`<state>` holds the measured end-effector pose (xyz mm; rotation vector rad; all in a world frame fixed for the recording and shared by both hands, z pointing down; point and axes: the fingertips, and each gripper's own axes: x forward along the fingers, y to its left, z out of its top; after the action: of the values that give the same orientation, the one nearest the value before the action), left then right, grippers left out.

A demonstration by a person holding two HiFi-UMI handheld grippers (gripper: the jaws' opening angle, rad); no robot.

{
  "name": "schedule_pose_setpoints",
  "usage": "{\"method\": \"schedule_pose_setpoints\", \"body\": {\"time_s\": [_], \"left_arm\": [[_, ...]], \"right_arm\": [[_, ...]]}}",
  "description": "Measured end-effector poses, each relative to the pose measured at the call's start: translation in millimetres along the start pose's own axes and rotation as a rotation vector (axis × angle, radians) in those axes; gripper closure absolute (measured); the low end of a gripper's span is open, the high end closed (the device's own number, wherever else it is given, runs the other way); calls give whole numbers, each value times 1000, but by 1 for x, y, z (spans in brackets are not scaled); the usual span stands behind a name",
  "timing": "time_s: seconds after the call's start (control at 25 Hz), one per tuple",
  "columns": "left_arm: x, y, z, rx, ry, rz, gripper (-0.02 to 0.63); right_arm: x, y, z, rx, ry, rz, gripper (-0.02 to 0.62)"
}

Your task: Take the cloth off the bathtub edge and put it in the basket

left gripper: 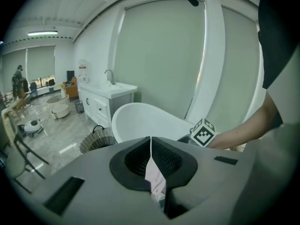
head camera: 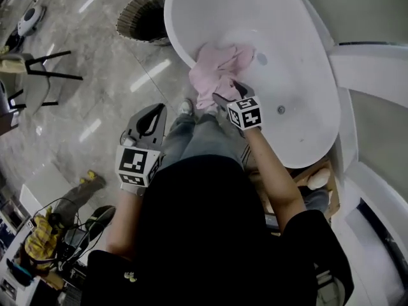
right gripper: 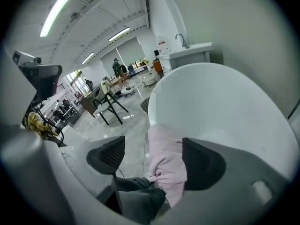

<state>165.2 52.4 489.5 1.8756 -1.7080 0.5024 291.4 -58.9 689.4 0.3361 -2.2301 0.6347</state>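
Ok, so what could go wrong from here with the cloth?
The right gripper stands open around the cloth bunched on the bathtub rim; a shallow bite may catch one fold and the rest could slip into the tub. The basket sits on the floor past the tub's end, so a dangling cloth might drag or miss it.

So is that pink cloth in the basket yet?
Not in it. The pink cloth hangs bunched over the bathtub rim, and the wicker basket stands apart from it on the floor.
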Motion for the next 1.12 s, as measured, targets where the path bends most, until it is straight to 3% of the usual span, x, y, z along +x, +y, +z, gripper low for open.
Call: {"method": "schedule_pose_setpoints", "body": {"time_s": [0.36,0.56,0.68,0.92,1.12], "left_arm": [[-19,-12,-35,-71,14,148,592],[-35,47,-56,-130,45,219,592],[-43,45,-72,-164,50,254,592],[-53,41,-95,-182,83,267,592],[-58,44,-106,-190,87,272,592]], "right_arm": [[79,-41,-74,-74,229,9,141],[147,-43,-75,-61,345,-17,135],[160,-47,-90,-52,360,-6,118],[183,-36,-110,-97,421,31,112],[199,-36,-121,-163,465,-25,119]]}}
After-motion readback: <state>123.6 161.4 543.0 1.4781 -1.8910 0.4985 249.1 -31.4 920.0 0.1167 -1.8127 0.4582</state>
